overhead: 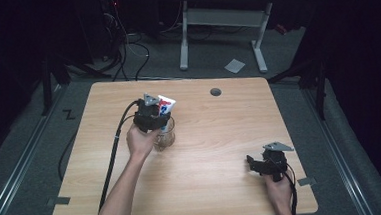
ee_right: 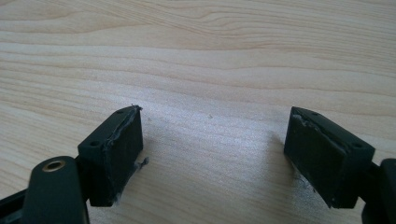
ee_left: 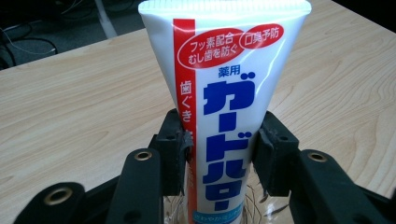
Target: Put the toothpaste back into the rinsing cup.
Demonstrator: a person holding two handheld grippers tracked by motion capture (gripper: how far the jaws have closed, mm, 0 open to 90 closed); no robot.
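A white toothpaste tube with red and blue print stands upright in a clear glass on the wooden table, left of centre. My left gripper is shut on the tube's middle, just above the glass rim. In the left gripper view both black pads press the sides of the toothpaste tube, and the glass shows below them. Near the table's front right corner my right gripper sits low over the wood. Its jaws stand wide open in the right gripper view, with bare table between the fingertips.
A round cable hole sits in the table near its far edge. Beyond the table stand a white-legged desk, floor cables and a sheet of paper. The left gripper's cable trails across the table's left side.
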